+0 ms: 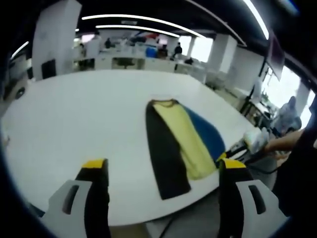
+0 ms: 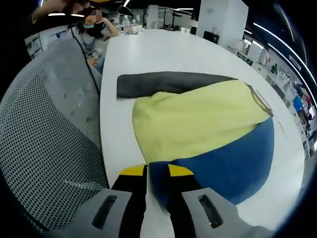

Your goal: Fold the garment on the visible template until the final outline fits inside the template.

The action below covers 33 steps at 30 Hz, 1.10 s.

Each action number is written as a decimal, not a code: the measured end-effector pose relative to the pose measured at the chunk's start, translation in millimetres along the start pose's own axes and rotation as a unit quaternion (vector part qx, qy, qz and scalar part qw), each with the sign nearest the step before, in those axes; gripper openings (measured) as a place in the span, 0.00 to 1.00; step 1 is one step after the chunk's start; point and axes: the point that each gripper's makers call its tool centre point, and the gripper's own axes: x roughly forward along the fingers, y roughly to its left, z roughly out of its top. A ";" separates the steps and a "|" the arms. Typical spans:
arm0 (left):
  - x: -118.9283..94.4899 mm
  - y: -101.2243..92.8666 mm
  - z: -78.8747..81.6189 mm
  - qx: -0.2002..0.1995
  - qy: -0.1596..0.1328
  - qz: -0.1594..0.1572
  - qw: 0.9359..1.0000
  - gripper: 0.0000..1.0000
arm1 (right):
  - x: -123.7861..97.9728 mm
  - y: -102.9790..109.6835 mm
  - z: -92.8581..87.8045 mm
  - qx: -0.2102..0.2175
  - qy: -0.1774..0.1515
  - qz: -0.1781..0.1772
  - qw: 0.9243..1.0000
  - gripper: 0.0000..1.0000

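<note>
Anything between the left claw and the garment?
Nothing visible. In the left gripper view, bare white table lies between the open left claw and the garment. The right claw is already closed on the garment's blue edge.

I am looking across a wide white table point(image 1: 74, 124) into an open office, where long ceiling light strips point(image 1: 133, 20) are glowing above desks point(image 1: 124, 59) and white pillars point(image 1: 54, 34). Windows point(image 1: 277, 79) are letting in daylight, and a grey mesh chair back point(image 2: 44, 129) is standing beside the table.
</note>
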 end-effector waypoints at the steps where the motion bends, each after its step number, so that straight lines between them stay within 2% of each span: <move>1: -0.1 -1.3 0.2 0.000 0.000 0.000 1.000 0.88 | -0.2 -0.2 0.0 0.002 0.000 -0.001 1.000 0.14; 12: -0.9 -11.2 1.6 -0.001 0.000 -0.004 1.000 0.87 | -1.1 -4.2 -2.0 0.005 0.002 -0.010 1.000 0.08; 16: -1.8 -9.7 1.0 -0.002 -0.001 -0.002 1.000 0.87 | -2.6 -6.0 -2.1 0.022 -0.003 -0.012 1.000 0.05; 24: -3.7 -10.9 0.9 -0.003 -0.001 -0.002 1.000 0.86 | -5.6 -7.2 -2.5 0.027 -0.007 -0.014 0.999 0.03; 27: -3.6 -9.2 2.0 -0.002 -0.003 -0.003 1.000 0.86 | -10.7 -12.0 8.9 0.074 -0.036 -0.019 0.996 0.03; 31: -3.5 -7.7 3.2 0.000 -0.005 -0.005 1.000 0.86 | -17.9 -18.7 20.3 0.102 -0.058 -0.024 0.993 0.03; 33: -4.0 -9.1 3.9 0.002 -0.005 -0.006 1.000 0.86 | -23.8 -25.5 31.6 0.170 -0.096 -0.026 0.980 0.03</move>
